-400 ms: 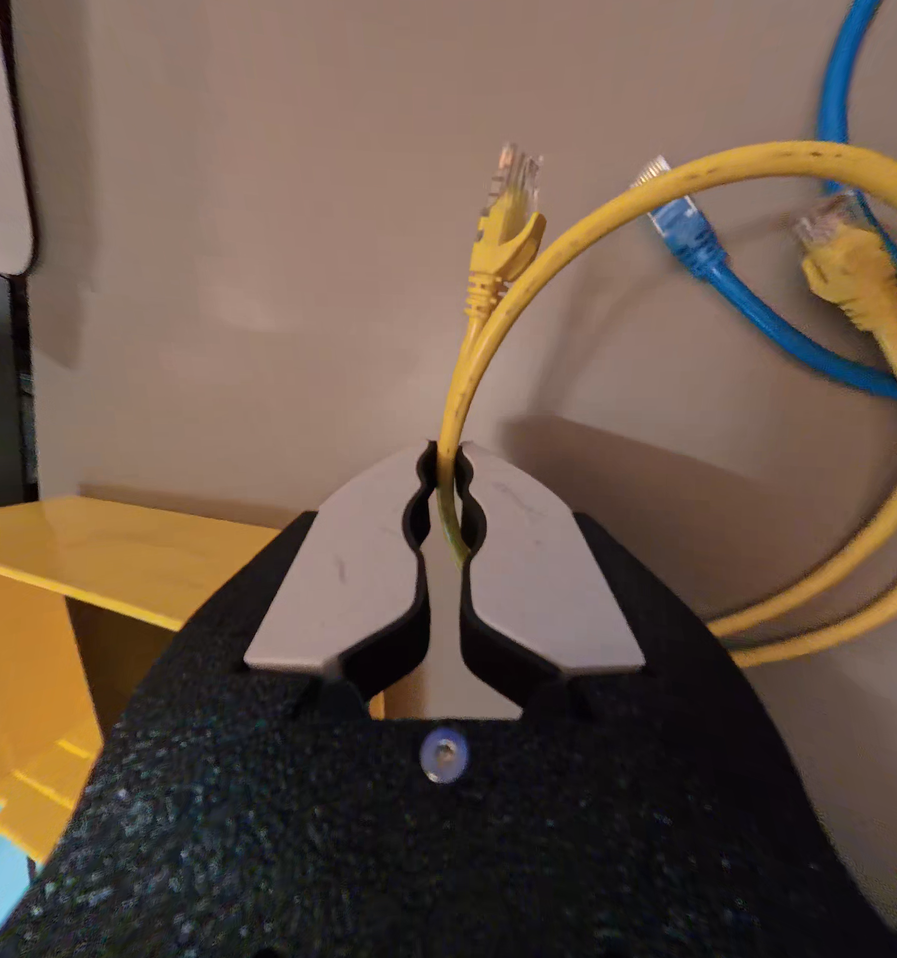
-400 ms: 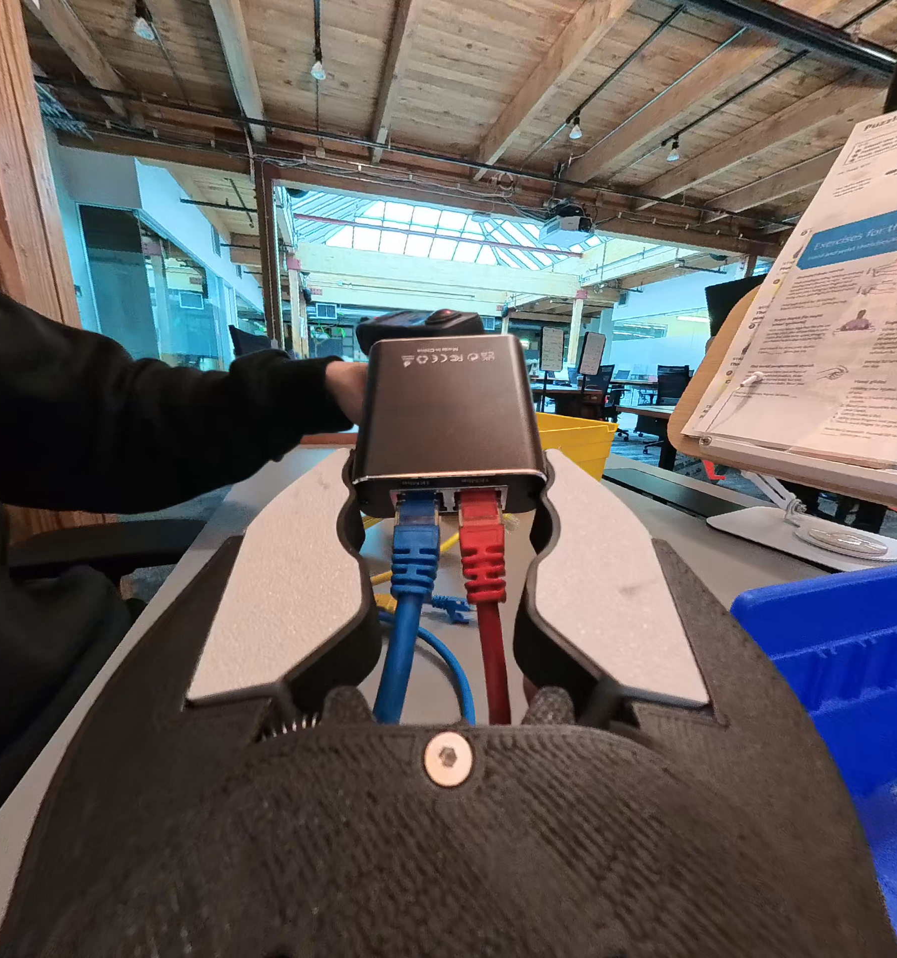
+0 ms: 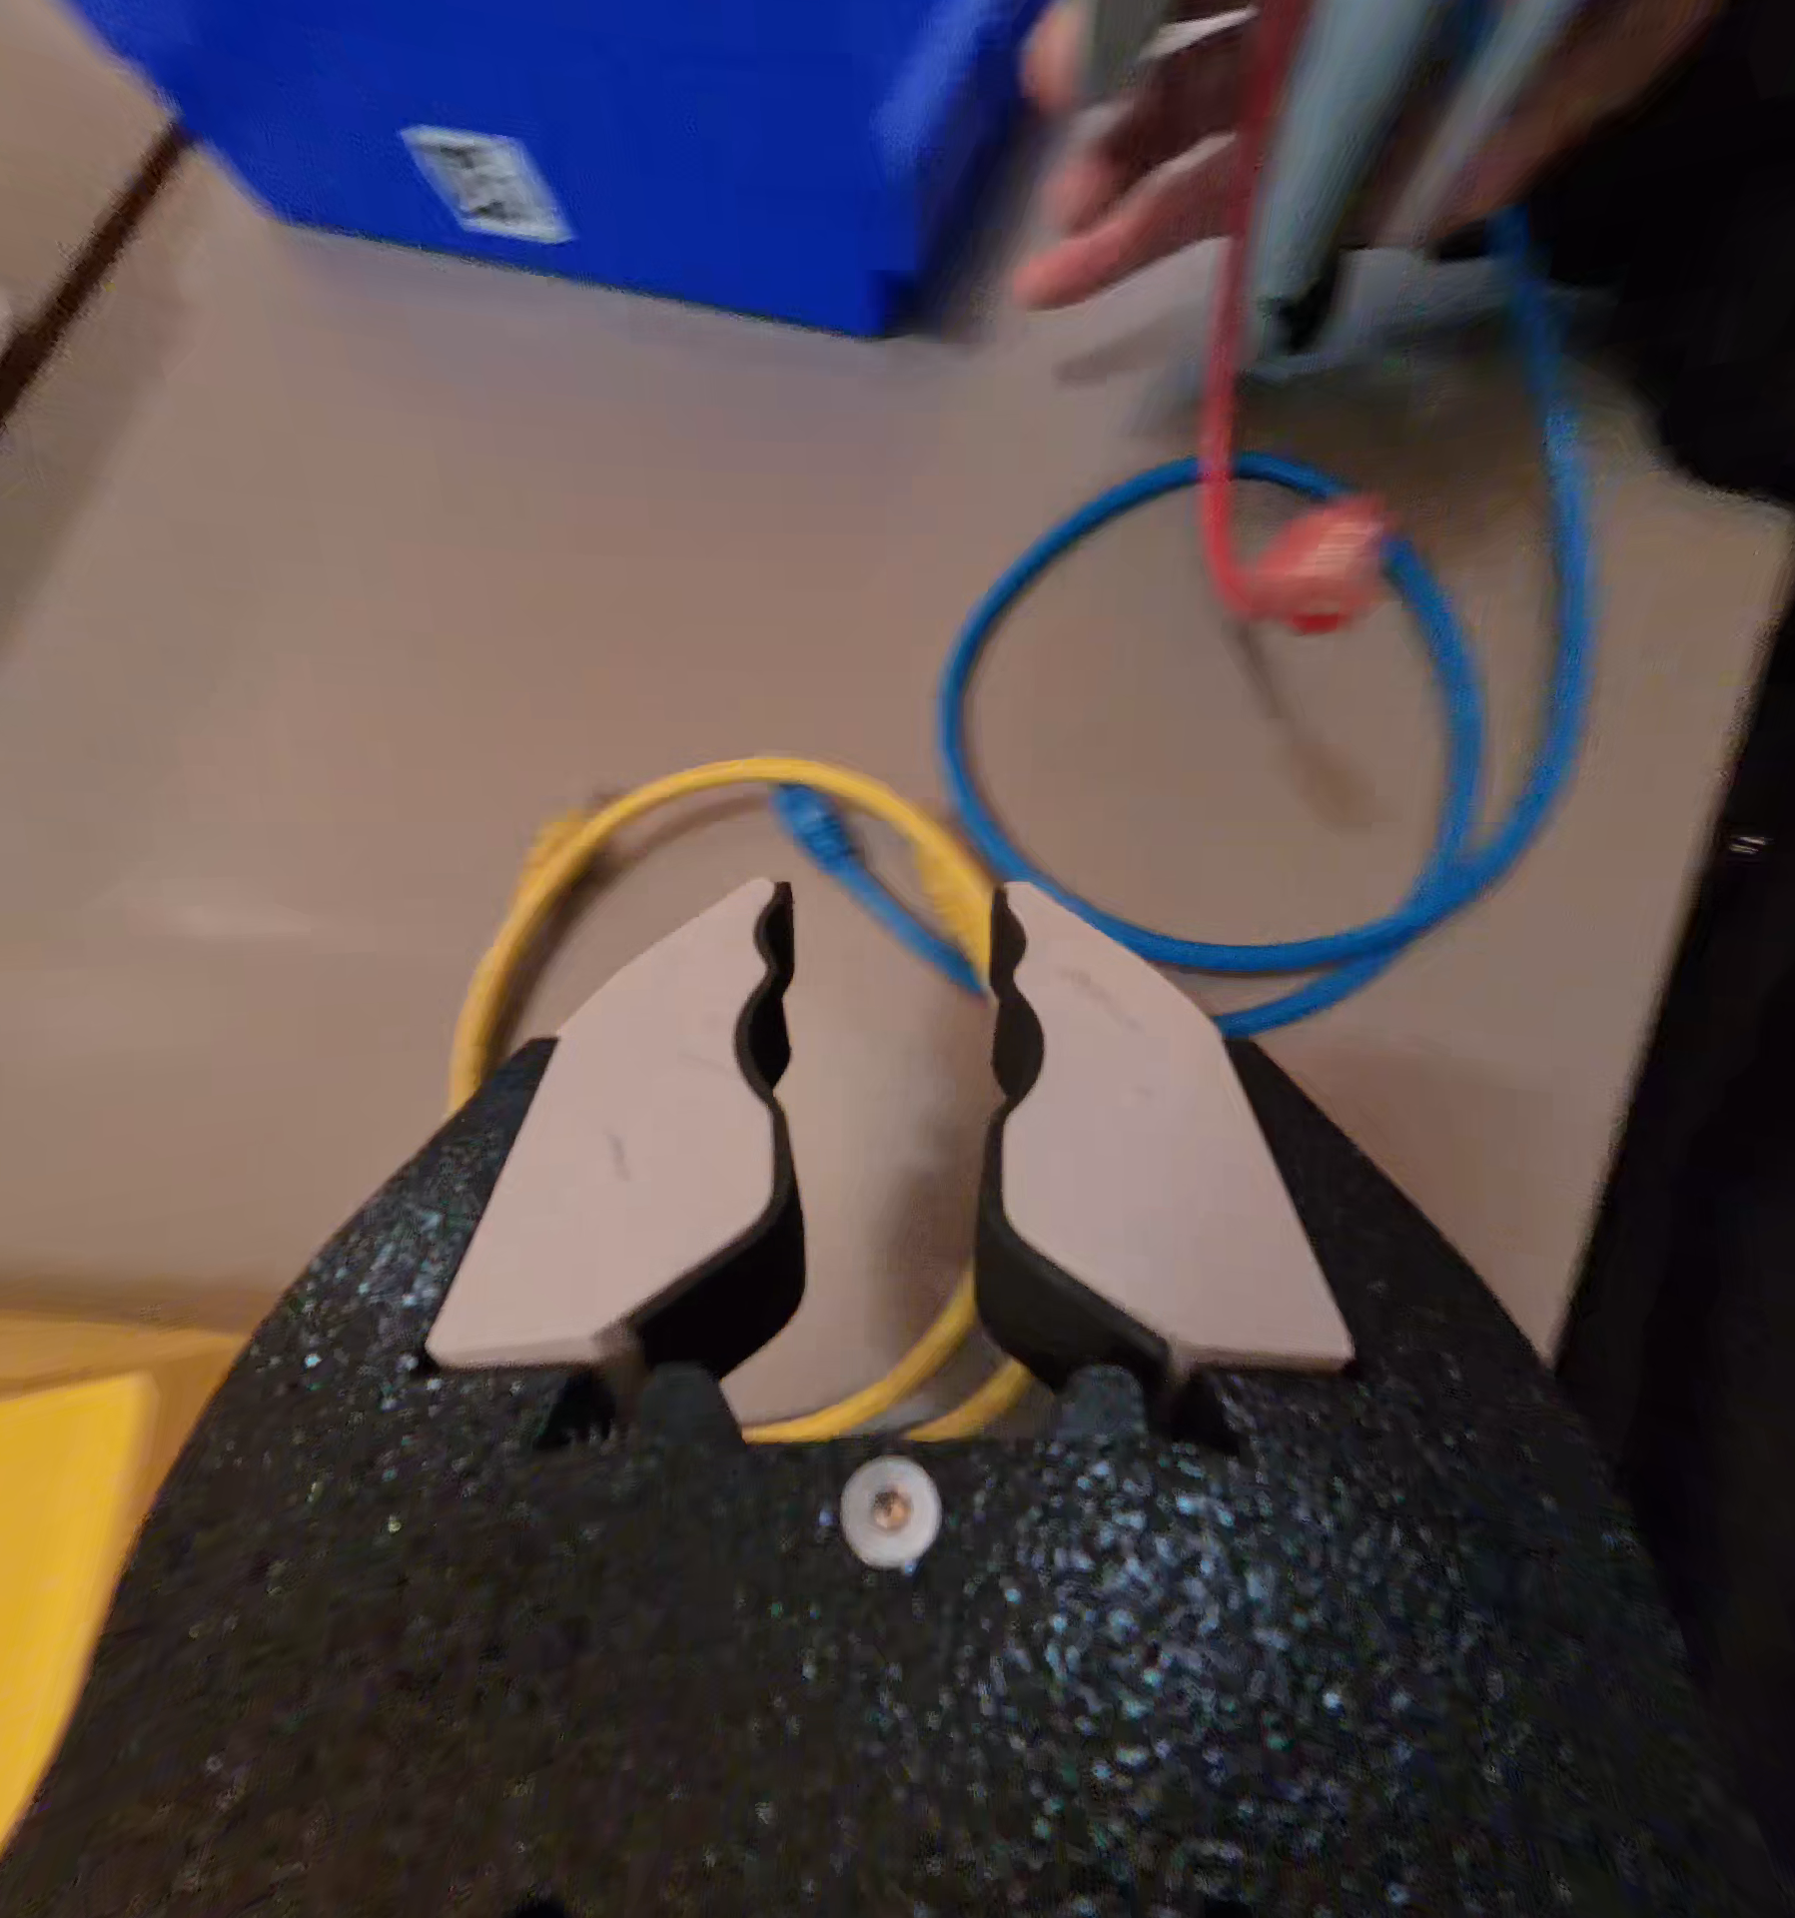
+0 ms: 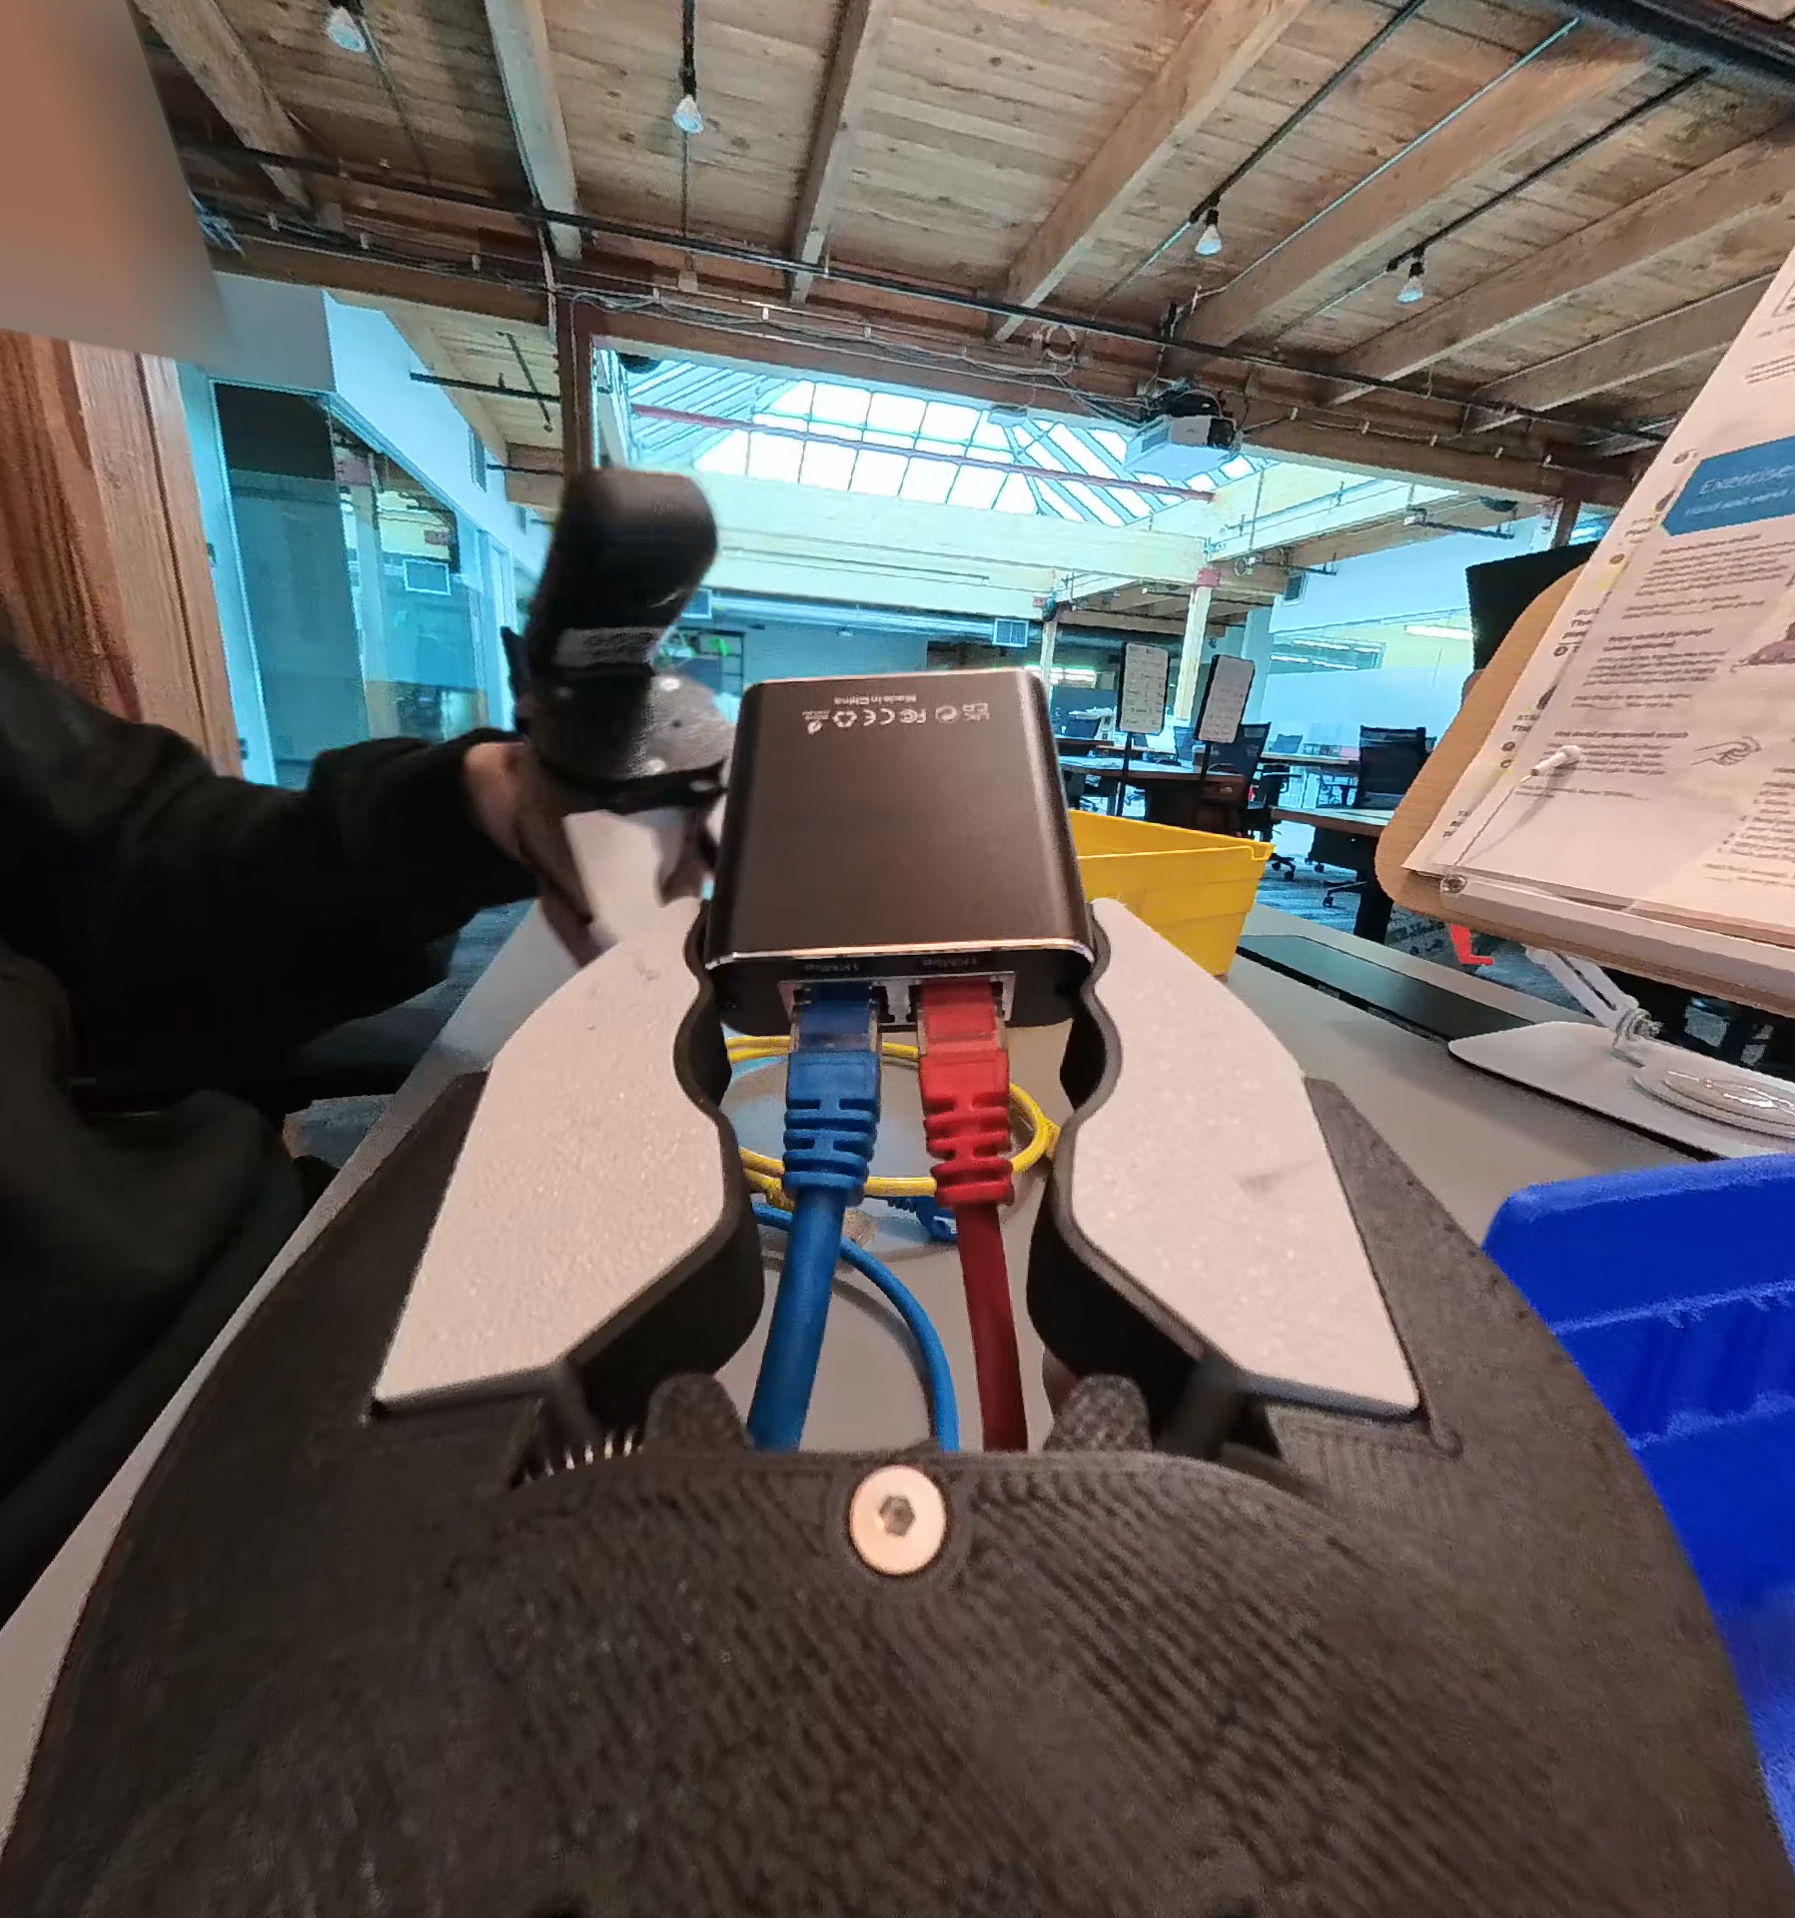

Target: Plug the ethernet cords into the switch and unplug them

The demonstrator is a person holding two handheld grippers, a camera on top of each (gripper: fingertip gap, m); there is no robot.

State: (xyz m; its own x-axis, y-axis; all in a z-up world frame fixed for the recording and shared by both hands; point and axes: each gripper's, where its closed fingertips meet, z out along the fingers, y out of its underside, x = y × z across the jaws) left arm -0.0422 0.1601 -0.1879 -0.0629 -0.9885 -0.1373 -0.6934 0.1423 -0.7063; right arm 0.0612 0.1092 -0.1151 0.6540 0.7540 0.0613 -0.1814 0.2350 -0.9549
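My right gripper (image 4: pixel 898 934) is shut on the sides of a dark metal switch (image 4: pixel 898 820) and holds it above the table. A blue plug (image 4: pixel 831 1100) and a red plug (image 4: pixel 966 1100) sit in its two ports. My left gripper (image 3: pixel 891 903) is open and empty above the table. The yellow cord (image 3: pixel 519 934) lies coiled on the table under it. A loose blue plug (image 3: pixel 815 825) lies beside the yellow cord, and the blue cord (image 3: pixel 950 706) loops on the table. The red cord (image 3: pixel 1220 415) hangs down with its loose red plug (image 3: pixel 1324 566).
A blue bin (image 3: pixel 665 135) stands at the far side of the table, also at the right in the right wrist view (image 4: pixel 1702 1349). A yellow bin (image 3: pixel 31 1557) is at the lower left. A document stand (image 4: pixel 1650 727) is at the right. A person's sleeve (image 4: pixel 146 882) reaches in from the left.
My left gripper has opened and let go of the yellow cord, which now lies on the table. Its view has swung down and round. My right gripper still holds the switch.
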